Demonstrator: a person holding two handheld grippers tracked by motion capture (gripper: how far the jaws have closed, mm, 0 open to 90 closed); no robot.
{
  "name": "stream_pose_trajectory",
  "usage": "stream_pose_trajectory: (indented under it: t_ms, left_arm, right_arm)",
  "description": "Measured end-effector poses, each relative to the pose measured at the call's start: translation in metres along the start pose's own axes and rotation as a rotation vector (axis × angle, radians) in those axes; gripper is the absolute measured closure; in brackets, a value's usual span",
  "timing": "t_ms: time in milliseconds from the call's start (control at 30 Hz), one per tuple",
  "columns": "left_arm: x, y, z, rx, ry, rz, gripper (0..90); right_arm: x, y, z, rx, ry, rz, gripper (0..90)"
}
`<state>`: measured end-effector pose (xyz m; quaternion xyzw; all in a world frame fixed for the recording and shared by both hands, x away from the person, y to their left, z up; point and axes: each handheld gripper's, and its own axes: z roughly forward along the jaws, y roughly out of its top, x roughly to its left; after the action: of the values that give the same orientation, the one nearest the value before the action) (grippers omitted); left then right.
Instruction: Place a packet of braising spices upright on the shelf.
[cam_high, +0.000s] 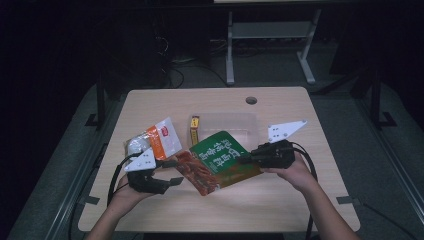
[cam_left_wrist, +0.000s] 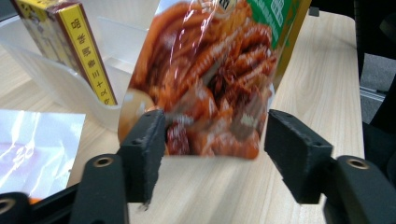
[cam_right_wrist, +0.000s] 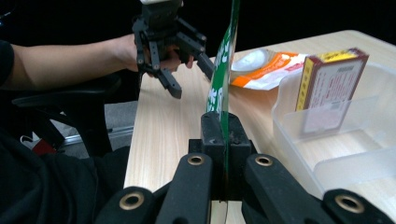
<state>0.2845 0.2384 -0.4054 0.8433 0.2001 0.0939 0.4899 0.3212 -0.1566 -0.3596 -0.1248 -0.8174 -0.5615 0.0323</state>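
Right gripper (cam_right_wrist: 223, 140): jaws pressed together on the edge of the green snack pouch (cam_high: 220, 160), which stands edge-on between the pads in the right gripper view. The pouch hangs off the table (cam_high: 280, 205), held up over its middle, just in front of the clear plastic bin (cam_high: 250, 122).

Left gripper (cam_left_wrist: 212, 144): jaws spread, one either side of the pouch's lower red-printed end. The pads do not press on the film; a gap shows at the right pad. The whole weight is therefore on the right grip.

Handling, judged: a flat foil-film pouch, light, floppy away from the pinch, with a glossy and probably slippery surface. The contents look lumpy and soft, so a squeeze on the belly may slide or crush. Best hold is on the flat sealed margin, as the right gripper has it; a second pinch at the opposite seal would stop it swinging.

Further out: a yellow-and-red box (cam_high: 194, 131) stands upright inside the bin at its left end. An orange-and-white packet (cam_high: 156, 140) lies on the table to the left of the bin, near the left gripper.
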Motion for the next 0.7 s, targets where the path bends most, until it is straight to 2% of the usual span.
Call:
stream_pose_trajectory:
  t_ms: [100,133,300,333,533,567,700]
  left_arm:
    - [0.002,0.001,0.000,-0.006,0.003,-0.007,34.7]
    - [0.002,0.000,0.001,-0.019,-0.004,-0.022,33.3]
    - [0.002,-0.001,0.002,-0.006,0.001,-0.013,30.0]
    - [0.002,-0.001,0.003,-0.004,0.003,-0.014,28.0]
    - [0.004,-0.001,0.004,-0.006,0.011,-0.027,23.8]
    - [0.004,-0.001,0.003,-0.005,0.016,-0.029,22.1]
    - [0.005,-0.002,0.003,-0.007,0.023,-0.036,20.4]
  right_arm:
    - [0.002,0.003,-0.003,-0.013,-0.003,-0.005,90.0]
    - [0.003,0.005,-0.005,-0.030,0.000,-0.007,90.0]
    - [0.003,0.006,-0.010,-0.052,-0.007,-0.004,90.0]
    - [0.002,0.007,-0.014,-0.070,-0.019,0.002,90.0]
    - [0.003,0.010,-0.024,-0.093,-0.046,-0.004,90.0]
    - [0.003,0.013,-0.030,-0.100,-0.067,-0.002,90.0]
    - [0.003,0.017,-0.037,-0.112,-0.093,-0.007,90.0]
